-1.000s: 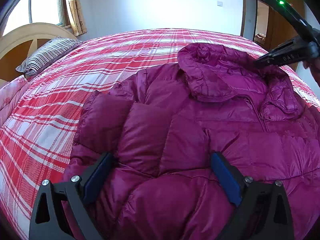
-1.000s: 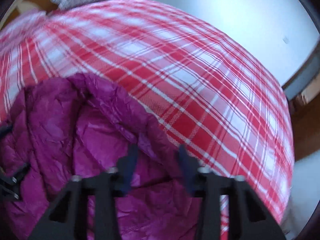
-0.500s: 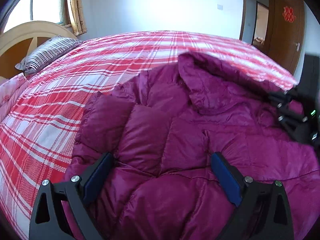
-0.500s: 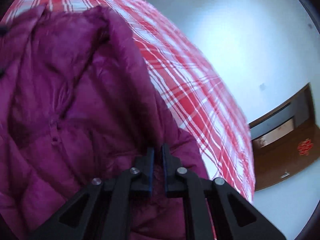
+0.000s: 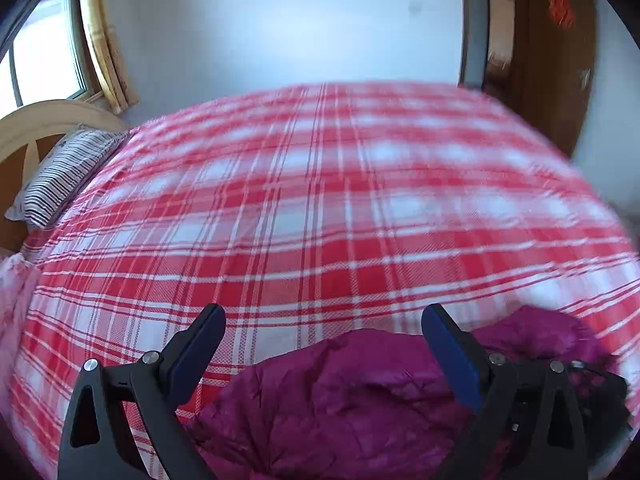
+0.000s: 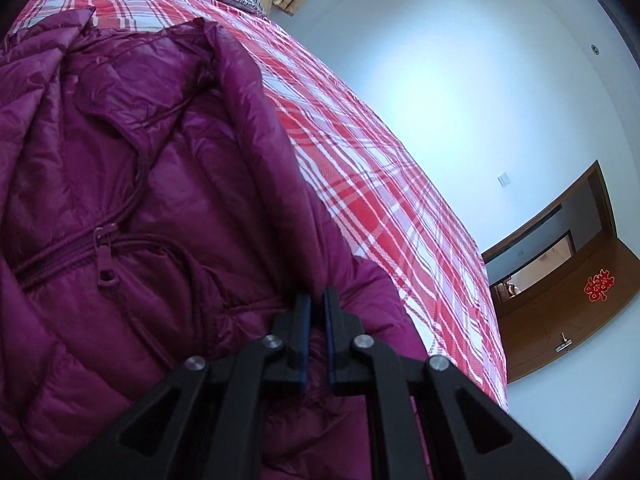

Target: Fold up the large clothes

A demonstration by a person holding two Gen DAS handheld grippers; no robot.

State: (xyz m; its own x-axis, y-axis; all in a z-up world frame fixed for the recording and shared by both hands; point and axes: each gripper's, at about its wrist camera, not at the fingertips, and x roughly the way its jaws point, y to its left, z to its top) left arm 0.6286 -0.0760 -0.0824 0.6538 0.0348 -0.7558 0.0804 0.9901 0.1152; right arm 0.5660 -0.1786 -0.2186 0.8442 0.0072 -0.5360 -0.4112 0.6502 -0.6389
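A magenta quilted down jacket (image 6: pixel 140 200) lies on the red plaid bed, zipper side up, with its zip pull (image 6: pixel 106 276) near the middle. My right gripper (image 6: pixel 316 296) is shut on a fold of the jacket's edge next to the hood, and the fabric runs in between the pads. In the left wrist view only a bulge of the jacket (image 5: pixel 340 400) shows at the bottom. My left gripper (image 5: pixel 322 316) hangs open above it with nothing between its fingers, pointing over the bare sheet.
The red and white plaid bedsheet (image 5: pixel 320 200) spreads wide beyond the jacket. A striped pillow (image 5: pixel 60 176) leans on the wooden headboard (image 5: pixel 24 128) at the far left. A brown door (image 6: pixel 580 280) stands past the foot of the bed.
My left gripper has lifted off the jacket and now looks over the bare sheet, still open. My right gripper came down, closed on the jacket's edge and has stayed there since.
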